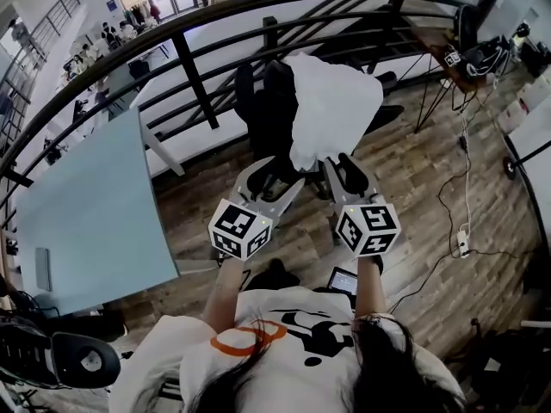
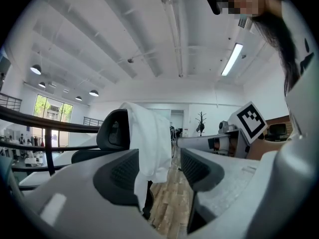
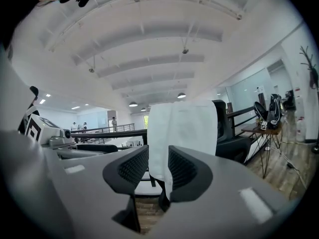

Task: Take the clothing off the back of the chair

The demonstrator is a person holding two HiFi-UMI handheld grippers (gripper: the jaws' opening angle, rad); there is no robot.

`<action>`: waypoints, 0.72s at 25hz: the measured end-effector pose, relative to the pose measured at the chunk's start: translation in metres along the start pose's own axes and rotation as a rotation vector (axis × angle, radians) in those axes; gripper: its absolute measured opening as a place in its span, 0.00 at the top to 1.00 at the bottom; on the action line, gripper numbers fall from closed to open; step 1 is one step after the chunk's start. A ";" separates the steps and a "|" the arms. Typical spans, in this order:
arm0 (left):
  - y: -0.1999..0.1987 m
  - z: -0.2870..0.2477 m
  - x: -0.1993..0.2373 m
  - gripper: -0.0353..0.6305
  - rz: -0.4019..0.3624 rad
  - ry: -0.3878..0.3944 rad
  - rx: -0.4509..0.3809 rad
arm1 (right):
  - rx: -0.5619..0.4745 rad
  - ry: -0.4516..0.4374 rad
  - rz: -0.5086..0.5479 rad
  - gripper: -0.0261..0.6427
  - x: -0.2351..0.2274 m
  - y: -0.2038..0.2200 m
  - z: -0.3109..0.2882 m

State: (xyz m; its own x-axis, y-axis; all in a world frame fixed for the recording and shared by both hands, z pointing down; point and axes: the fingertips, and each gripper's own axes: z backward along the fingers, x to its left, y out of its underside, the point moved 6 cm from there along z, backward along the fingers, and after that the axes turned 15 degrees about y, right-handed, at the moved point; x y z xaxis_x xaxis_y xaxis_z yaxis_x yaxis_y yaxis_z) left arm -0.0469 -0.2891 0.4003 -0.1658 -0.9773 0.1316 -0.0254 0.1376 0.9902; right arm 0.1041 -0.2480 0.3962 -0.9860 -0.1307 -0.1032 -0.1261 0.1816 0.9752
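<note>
We're in an open-plan office, up on a mezzanine. A black railing curves along the edge, and beyond it people gather on the level below. Wood-plank flooring runs underfoot, with a pale blue desk at the left and a black office chair by the rail. Cables trail to a power strip. Overhead there's a white ceiling with a strip light, and at the back tall windows and a coat stand.
</note>
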 end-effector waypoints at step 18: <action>-0.025 -0.069 0.052 0.36 0.047 0.081 0.000 | -0.018 -0.010 -0.052 0.57 -0.070 -0.038 -0.023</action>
State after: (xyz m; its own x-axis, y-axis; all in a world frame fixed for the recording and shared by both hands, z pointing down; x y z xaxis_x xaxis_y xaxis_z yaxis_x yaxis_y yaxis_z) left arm 0.0127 -0.3543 0.3854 -0.0864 -0.9795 0.1817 -0.0197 0.1841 0.9827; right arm 0.1808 -0.2686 0.3708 -0.9792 -0.1298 -0.1561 -0.1758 0.1573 0.9718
